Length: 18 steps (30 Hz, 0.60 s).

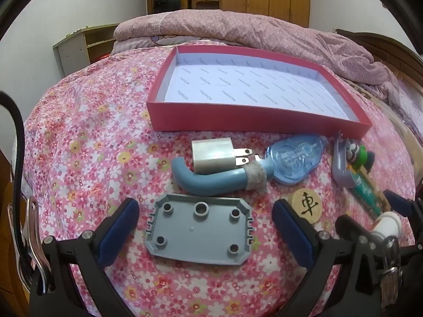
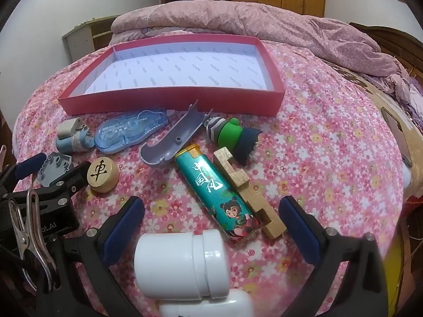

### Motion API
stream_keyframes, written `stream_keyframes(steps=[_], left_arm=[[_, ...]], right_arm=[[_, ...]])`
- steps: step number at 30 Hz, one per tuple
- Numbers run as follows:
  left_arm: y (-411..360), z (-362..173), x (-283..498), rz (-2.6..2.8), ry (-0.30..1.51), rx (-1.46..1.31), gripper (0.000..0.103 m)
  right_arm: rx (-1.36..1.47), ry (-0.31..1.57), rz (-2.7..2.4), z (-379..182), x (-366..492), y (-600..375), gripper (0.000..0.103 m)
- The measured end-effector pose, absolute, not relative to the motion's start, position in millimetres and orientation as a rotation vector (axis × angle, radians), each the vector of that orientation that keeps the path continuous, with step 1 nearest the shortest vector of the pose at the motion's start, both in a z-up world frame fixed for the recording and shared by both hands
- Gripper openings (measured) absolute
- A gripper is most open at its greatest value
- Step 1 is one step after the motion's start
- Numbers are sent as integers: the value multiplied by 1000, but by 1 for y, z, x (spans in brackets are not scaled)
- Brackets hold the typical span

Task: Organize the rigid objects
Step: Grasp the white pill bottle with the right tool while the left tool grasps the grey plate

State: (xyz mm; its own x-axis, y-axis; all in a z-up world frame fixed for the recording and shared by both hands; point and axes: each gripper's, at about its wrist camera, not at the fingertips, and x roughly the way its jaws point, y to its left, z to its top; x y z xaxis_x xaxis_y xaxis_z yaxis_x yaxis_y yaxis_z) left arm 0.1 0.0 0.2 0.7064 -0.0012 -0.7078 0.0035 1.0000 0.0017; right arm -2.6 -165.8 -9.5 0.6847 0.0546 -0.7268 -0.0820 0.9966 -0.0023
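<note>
On the floral bedspread [image 1: 79, 132], a ribbed grey plastic plate [image 1: 199, 231] lies between the left gripper's [image 1: 206, 233] spread fingers; the red "FASHION"-lined box [image 1: 253, 120] sits at twelve o'clock. The right gripper's [image 2: 211, 231] fingers, also spread, flank a smooth white bottle [image 2: 182, 265].

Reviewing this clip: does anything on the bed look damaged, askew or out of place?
Mostly just scattered items before an empty red box. Two oddities: the blue curved handle has grey tape wrapped around one end, and the white bottle lies on its side.

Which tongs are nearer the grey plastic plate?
Left. The left tongs straddle the grey plastic plate, open. The right tongs sit farther right, around the white bottle.
</note>
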Motion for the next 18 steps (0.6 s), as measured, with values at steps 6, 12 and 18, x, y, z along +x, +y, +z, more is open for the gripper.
stream_keyframes(steps=[6, 12, 18], left_arm=[[7, 3, 3, -37, 814, 11, 100], [14, 13, -8, -73, 823, 0, 97], [15, 22, -21, -96, 816, 9, 97]], right_arm=[[-55, 827, 120, -9, -3, -168, 103], [-76, 832, 172, -6, -14, -167, 99], [-43, 832, 204, 2, -21, -175, 99]])
